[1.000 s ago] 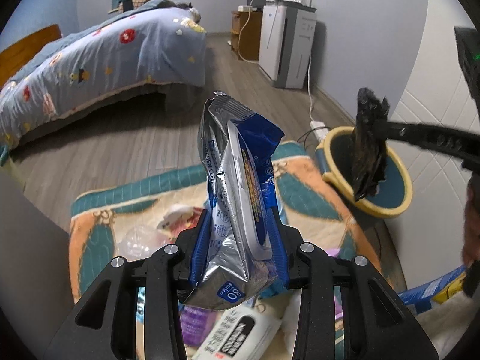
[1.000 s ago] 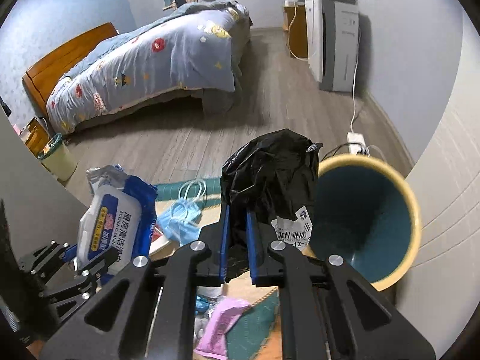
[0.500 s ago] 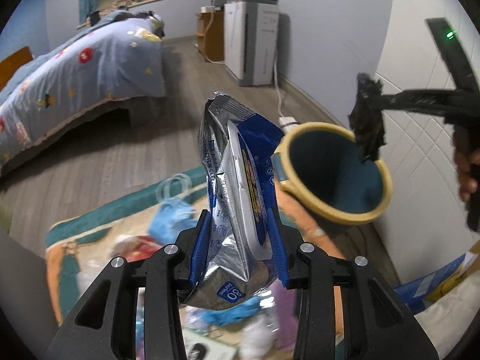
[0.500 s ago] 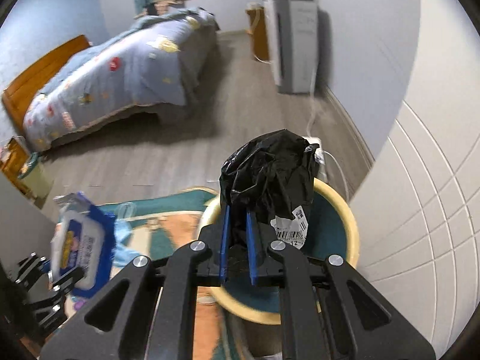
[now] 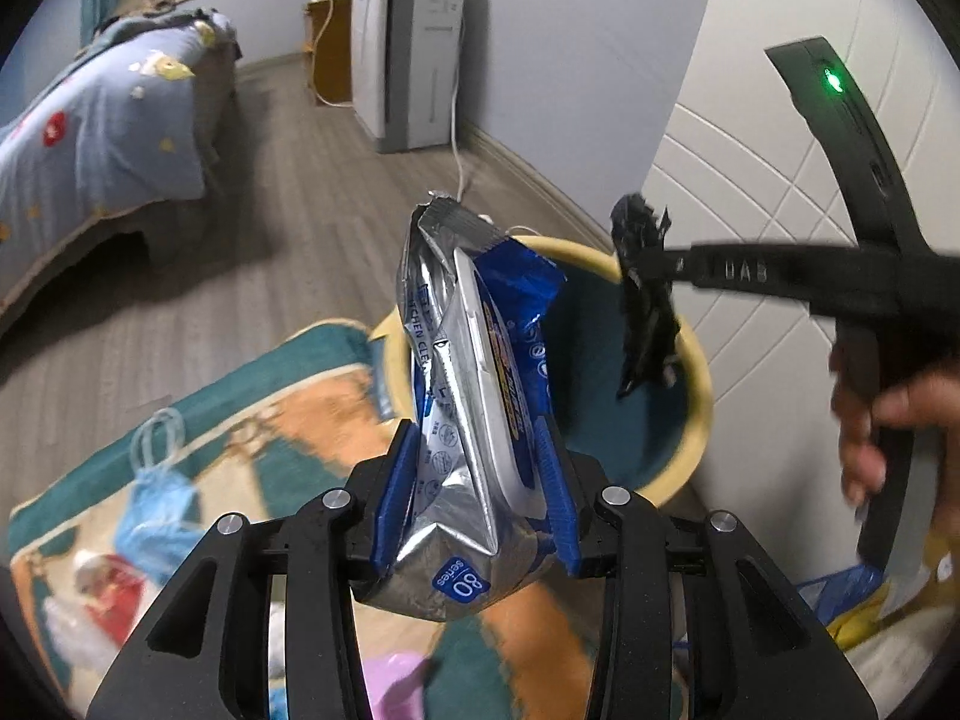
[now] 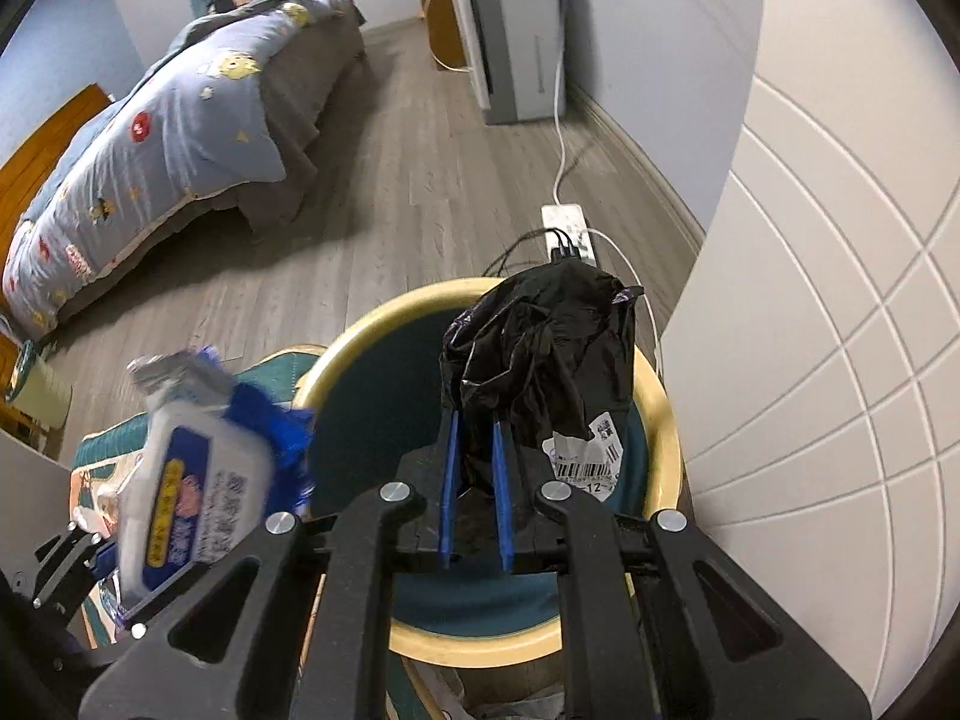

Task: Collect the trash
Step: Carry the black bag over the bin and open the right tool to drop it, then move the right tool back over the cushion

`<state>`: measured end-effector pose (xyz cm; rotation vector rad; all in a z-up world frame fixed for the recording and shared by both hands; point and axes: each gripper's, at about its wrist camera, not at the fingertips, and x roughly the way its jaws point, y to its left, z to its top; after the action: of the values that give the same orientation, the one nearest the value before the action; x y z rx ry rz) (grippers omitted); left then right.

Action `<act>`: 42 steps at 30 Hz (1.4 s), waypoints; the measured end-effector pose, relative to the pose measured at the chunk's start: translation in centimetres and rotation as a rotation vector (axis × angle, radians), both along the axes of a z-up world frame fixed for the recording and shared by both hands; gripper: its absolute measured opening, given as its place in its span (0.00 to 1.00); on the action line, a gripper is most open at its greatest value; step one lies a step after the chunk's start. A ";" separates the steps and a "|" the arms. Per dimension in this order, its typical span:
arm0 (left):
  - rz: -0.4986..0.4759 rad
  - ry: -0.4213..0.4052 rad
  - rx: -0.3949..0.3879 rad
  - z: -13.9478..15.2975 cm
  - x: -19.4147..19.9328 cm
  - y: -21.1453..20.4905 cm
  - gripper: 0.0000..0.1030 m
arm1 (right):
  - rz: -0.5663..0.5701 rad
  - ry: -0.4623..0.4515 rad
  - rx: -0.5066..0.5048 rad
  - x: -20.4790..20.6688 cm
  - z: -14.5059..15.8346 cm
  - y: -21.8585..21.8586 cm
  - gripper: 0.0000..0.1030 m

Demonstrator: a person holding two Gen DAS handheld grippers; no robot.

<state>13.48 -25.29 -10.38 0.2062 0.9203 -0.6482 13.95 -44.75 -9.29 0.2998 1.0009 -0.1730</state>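
Note:
My left gripper (image 5: 480, 456) is shut on a blue and silver wet-wipes pack (image 5: 474, 372), held upright just left of the bin. The bin (image 5: 696, 420) has a yellow rim and a teal inside. My right gripper (image 6: 474, 462) is shut on a crumpled black plastic bag (image 6: 540, 360) with a barcode label, held over the bin's opening (image 6: 372, 420). The bag also shows in the left wrist view (image 5: 648, 306), above the bin. The wipes pack shows in the right wrist view (image 6: 192, 492), left of the bin's rim.
A patterned rug (image 5: 288, 408) holds a blue face mask (image 5: 156, 516) and other litter. A white tiled wall (image 6: 828, 360) stands right of the bin. A power strip with cables (image 6: 567, 234) lies behind the bin. A bed (image 6: 150, 150) is at far left.
Both grippers have moved toward the bin. The black bag now hangs over the bin's opening, and the wipes pack has come up beside its rim.

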 end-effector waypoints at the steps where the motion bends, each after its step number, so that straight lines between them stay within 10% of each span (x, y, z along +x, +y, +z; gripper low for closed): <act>1: -0.002 0.000 0.005 -0.3 0.3 -0.1 0.39 | 0.000 0.002 0.003 -0.1 -0.1 -0.1 0.10; 11: -0.003 -0.059 0.067 -1.3 0.6 -1.9 0.78 | -0.017 0.006 -0.008 0.2 -0.5 -0.4 0.38; 20: 0.035 -0.117 0.087 -0.3 -0.3 -0.3 0.93 | -0.023 -0.039 -0.020 -0.1 0.6 0.0 0.93; 42: 0.338 -0.157 0.077 8.0 -3.5 18.8 0.95 | 0.147 -0.054 -0.135 0.3 3.6 9.8 0.94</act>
<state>9.97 -6.46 -2.42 0.1625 0.8056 -0.2806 14.27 -34.93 -5.67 0.1070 0.9492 -0.0980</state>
